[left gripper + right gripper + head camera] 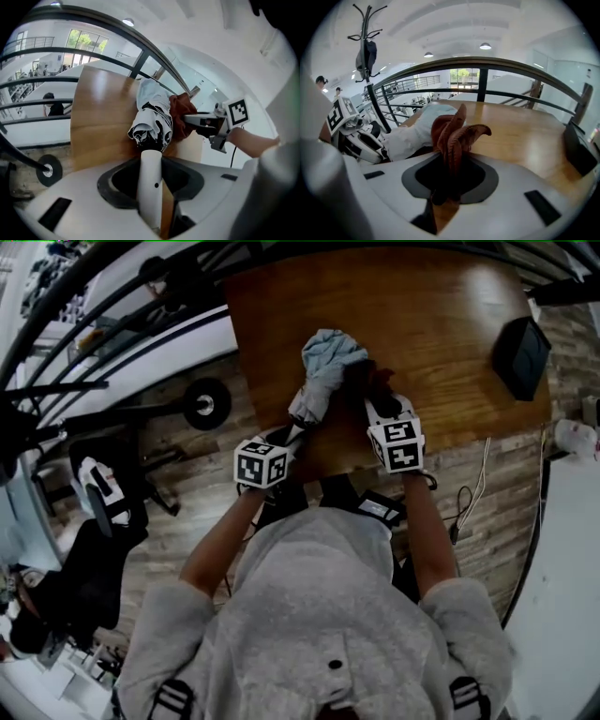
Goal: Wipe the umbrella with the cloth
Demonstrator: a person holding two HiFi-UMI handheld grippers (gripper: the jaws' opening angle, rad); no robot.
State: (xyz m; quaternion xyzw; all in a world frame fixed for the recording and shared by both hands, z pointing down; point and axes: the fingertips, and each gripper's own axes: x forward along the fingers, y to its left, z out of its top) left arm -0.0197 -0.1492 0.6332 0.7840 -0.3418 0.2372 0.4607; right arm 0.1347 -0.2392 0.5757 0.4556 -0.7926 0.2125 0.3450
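Clamping white cylindrical handle [151, 173] of folded white, black and pale-blue fabric umbrella [321, 376], left gripper [284, 435] is hovering at near edge of brown wooden tabletop [450, 324]. Right gripper [449, 185] is pinching crumpled rust-brown cloth [454, 133], jaws closing tight on it. Cloth is pressing against umbrella's right side. Umbrella is stretching from near edge toward tabletop's middle. Black box [521, 354] is sitting at right edge.
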